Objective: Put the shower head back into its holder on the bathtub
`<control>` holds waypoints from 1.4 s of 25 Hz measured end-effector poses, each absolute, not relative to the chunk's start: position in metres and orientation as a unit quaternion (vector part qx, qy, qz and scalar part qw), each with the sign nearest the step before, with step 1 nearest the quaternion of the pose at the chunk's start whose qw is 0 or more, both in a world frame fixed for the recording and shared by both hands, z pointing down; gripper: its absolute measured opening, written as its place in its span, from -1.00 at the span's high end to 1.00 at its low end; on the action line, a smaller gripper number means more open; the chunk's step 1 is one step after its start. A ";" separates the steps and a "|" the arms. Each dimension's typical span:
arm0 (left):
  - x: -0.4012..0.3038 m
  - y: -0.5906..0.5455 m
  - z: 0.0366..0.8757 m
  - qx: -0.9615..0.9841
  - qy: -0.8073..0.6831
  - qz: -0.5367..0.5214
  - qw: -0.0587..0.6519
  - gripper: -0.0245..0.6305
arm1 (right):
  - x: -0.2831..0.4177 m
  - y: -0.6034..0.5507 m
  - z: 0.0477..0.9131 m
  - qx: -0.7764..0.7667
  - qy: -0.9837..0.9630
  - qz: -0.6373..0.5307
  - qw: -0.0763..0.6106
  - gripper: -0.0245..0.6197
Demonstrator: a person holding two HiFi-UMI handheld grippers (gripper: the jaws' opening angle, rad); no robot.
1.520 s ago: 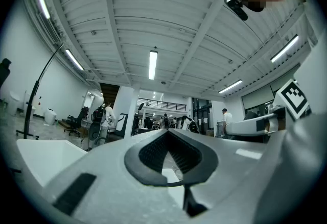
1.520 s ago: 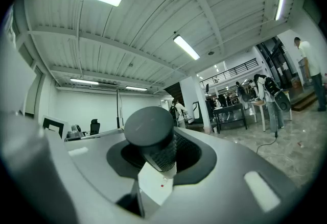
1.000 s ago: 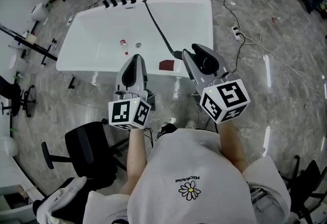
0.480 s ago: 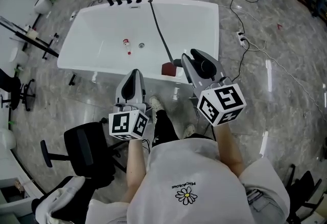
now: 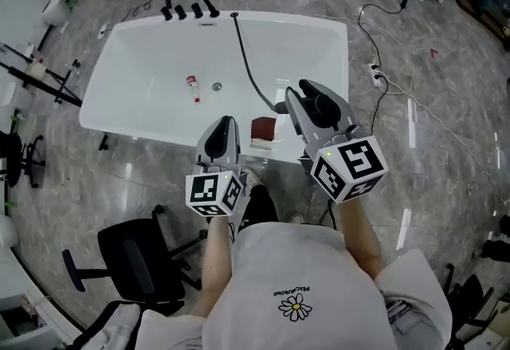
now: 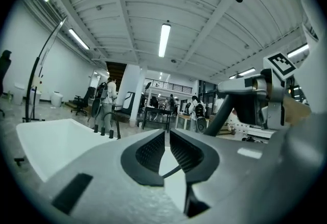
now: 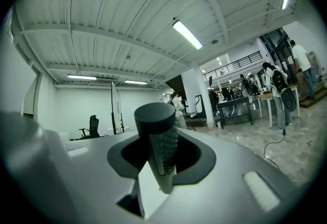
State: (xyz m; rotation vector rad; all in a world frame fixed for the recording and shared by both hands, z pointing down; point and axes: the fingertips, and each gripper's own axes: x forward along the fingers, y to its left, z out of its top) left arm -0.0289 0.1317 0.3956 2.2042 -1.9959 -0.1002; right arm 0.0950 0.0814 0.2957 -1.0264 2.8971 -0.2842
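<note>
The white bathtub [image 5: 143,113] lies ahead, with black tap fittings [image 5: 187,5] at its far end. A dark hose [image 5: 249,61] runs from there across the tub to the black shower head [image 5: 321,104]. My right gripper [image 5: 311,95] is shut on its handle, which stands upright between the jaws [image 7: 156,136]. My left gripper [image 5: 225,127] hovers over the near rim. Its jaws have just been opening to a narrow gap [image 6: 167,149], and nothing is between them. The left gripper view shows the tub [image 6: 51,141] and, at the right, the held shower head [image 6: 245,108].
A red-brown block [image 5: 262,129] rests on the near rim between the grippers. A small bottle [image 5: 192,85] and the drain [image 5: 216,87] are in the tub. A black office chair [image 5: 131,261] stands at lower left. Cables and a power strip [image 5: 374,69] lie at right.
Both grippers have shifted along the tub's near rim. The left one has sunk lower and its jaws have parted slightly. The shower head stays in the right gripper.
</note>
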 end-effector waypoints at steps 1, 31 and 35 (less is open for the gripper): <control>-0.035 0.119 0.400 0.743 -0.663 -0.031 0.091 0.84 | 0.085 0.069 0.295 -0.335 0.937 -0.090 0.022 0.58; -0.129 -0.092 0.525 0.811 -0.549 0.077 0.185 0.44 | -0.070 -0.099 0.219 -0.345 0.933 -0.089 0.048 0.58; -0.128 -0.119 0.559 0.795 -0.570 0.121 0.167 0.44 | -0.064 -0.103 0.190 -0.330 0.938 -0.075 0.067 0.58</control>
